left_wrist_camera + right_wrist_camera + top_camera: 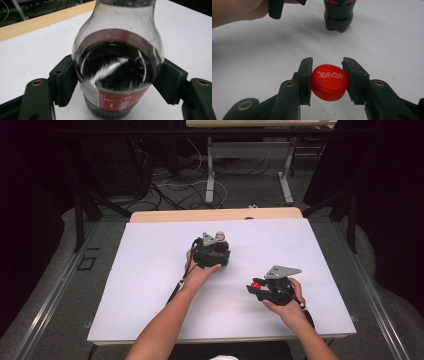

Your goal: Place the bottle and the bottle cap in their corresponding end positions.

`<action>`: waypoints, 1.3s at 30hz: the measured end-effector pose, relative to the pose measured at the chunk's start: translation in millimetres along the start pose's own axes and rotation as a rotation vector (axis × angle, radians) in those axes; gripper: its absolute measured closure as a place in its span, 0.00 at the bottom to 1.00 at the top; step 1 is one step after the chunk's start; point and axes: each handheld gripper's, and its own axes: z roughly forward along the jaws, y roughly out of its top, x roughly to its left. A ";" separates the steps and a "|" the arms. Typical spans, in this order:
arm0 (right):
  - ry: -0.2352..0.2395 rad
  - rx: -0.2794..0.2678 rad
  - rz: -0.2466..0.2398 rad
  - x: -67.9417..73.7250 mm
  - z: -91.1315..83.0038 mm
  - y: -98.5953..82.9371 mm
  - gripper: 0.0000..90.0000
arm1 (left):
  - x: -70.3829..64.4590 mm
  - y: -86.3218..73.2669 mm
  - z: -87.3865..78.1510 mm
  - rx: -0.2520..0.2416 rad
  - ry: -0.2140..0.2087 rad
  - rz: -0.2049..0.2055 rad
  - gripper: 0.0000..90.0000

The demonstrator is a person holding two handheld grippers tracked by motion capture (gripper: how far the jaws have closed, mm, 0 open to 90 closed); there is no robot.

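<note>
A clear cola bottle point(117, 67) with dark drink and a red label stands upright on the white table, its neck open at the top in the high view point(220, 236). My left gripper point(117, 80) is shut on the bottle's body, one jaw on each side; the high view shows it as the left gripper point(212, 251) near the table's middle. My right gripper point(327, 80) is shut on a red screw cap point(329, 82) with white lettering, held just above the table. In the high view the right gripper point(255, 287) and red cap point(256, 285) sit to the bottle's right and nearer me. The bottle's base point(339, 17) shows beyond the cap.
The white table sheet point(150, 285) has a wooden far edge point(165, 215). Beyond it lie floor cables and a second table's legs point(210, 175). A hand point(234, 11) shows at the upper left of the right gripper view.
</note>
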 end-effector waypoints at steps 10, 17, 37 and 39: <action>0.003 0.016 0.000 3.3 8.2 -1.3 0.67 | 8.5 -7.1 -24.4 -0.006 -0.029 -0.052 0.06; 0.013 0.018 -0.017 7.7 16.2 4.2 0.67 | 5.5 -9.7 -56.3 -0.055 -0.071 -0.094 0.01; 0.066 0.029 -0.072 26.3 46.0 24.0 0.67 | 12.5 -65.5 -140.1 0.000 -0.031 -0.100 0.01; 0.072 0.036 -0.074 28.7 50.4 25.1 0.67 | 12.5 -71.2 -144.6 -0.009 -0.030 -0.104 0.01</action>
